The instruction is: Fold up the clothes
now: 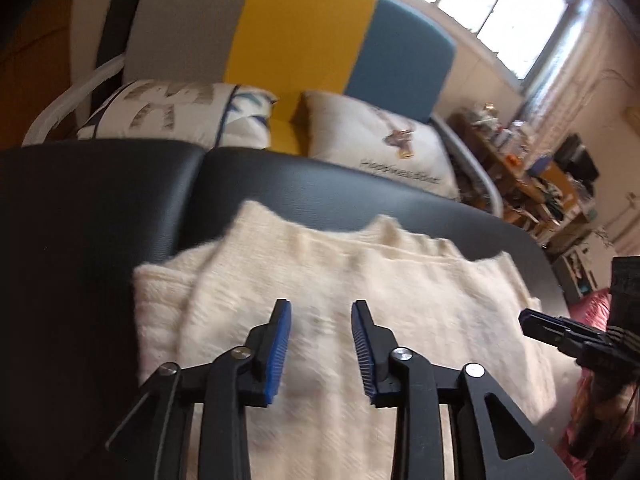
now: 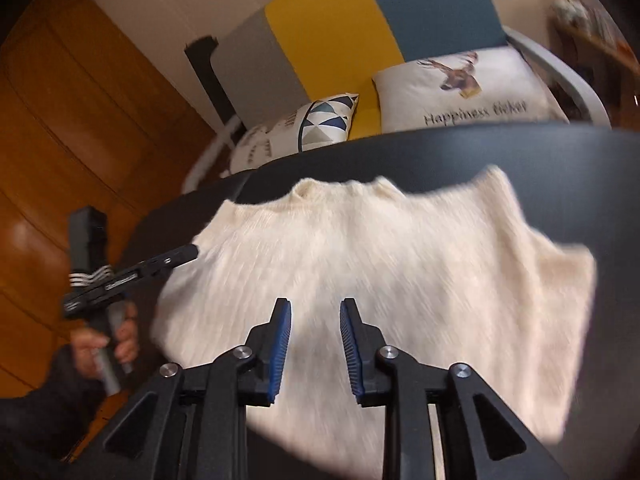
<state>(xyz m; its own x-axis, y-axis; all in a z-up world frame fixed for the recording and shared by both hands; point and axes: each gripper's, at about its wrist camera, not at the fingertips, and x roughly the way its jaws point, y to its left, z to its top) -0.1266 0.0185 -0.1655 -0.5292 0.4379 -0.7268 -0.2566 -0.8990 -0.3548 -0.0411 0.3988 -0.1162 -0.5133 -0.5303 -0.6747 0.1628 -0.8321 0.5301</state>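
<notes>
Your left gripper [image 1: 321, 312] and right gripper [image 2: 315, 310] hang with jaws apart, empty, above the cream sweater [image 1: 360, 300] lying on the black table [image 1: 100, 220]. It looks soft, limp and light; pinch its outer edges.

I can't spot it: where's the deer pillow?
In the right wrist view, upper right: the deer pillow leans on the striped sofa, behind the black table.

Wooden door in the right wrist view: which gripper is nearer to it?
Left. The left gripper hangs at the sweater's left edge, toward the wooden door; the right gripper is above the sweater's middle.
</notes>
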